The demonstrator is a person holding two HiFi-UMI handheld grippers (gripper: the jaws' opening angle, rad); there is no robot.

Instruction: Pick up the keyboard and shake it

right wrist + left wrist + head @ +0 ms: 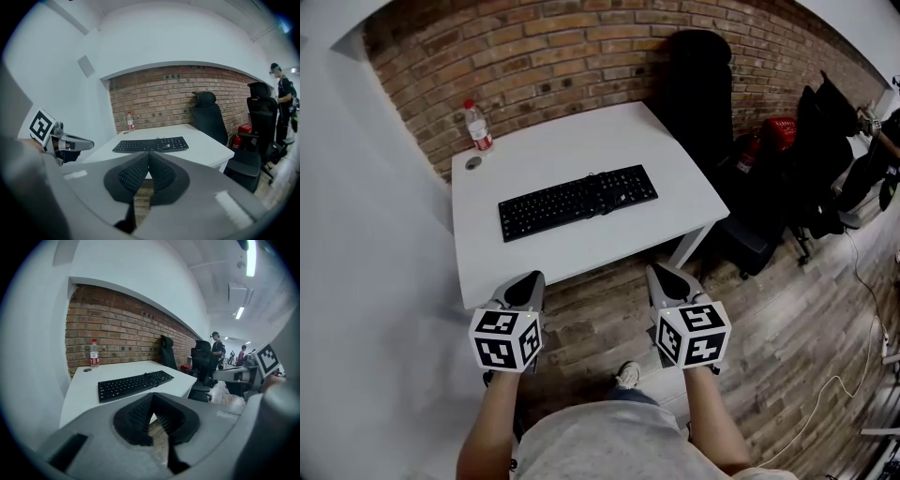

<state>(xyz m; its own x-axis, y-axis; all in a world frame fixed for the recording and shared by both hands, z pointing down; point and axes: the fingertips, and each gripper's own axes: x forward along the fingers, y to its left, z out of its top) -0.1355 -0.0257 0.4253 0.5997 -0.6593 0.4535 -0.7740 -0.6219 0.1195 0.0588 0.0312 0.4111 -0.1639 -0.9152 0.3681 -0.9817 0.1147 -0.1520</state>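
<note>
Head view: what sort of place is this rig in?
Probably an office or lab workspace: a white desk carrying a black keyboard stands against a brick wall, with a black office chair beside it.

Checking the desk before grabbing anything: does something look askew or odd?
The keyboard lies slanted across the table, and its cable sits bunched on the keys instead of trailing off. Nothing looks spilled.

Head view looks steeply down on the white rectangular table (581,141), upper centre, from nearby. Both gripper views face it low, sharing the flat black keyboard (133,384) at centre.
</note>
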